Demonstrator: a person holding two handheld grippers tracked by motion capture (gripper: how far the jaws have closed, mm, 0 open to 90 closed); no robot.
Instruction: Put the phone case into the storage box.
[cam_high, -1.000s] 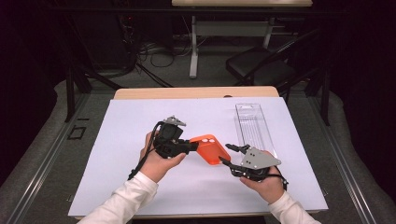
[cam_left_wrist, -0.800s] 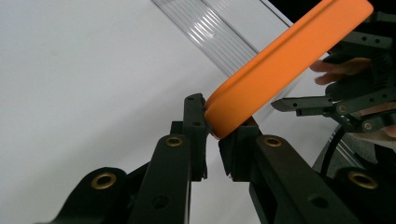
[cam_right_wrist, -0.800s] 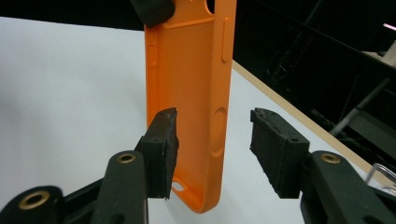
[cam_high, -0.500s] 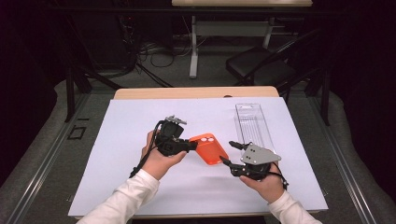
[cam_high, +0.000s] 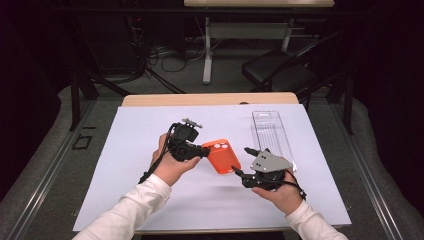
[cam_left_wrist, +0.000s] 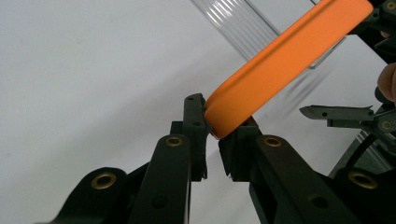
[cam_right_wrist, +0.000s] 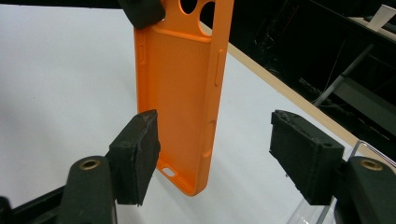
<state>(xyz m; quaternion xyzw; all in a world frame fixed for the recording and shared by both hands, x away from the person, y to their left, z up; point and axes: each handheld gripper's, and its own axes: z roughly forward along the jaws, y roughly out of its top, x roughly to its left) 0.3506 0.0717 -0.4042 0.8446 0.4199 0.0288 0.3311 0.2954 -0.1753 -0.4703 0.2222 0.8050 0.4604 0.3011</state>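
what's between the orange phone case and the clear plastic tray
In the high view, one open jaw tip of the right gripper reaches between orange phone case and clear tray; otherwise bare white sheet.

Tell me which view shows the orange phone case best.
The right gripper view: the orange phone case shows its inside, camera holes and button cutouts. The left gripper view gives just one edge clamped in the left gripper. The high view shows it small.
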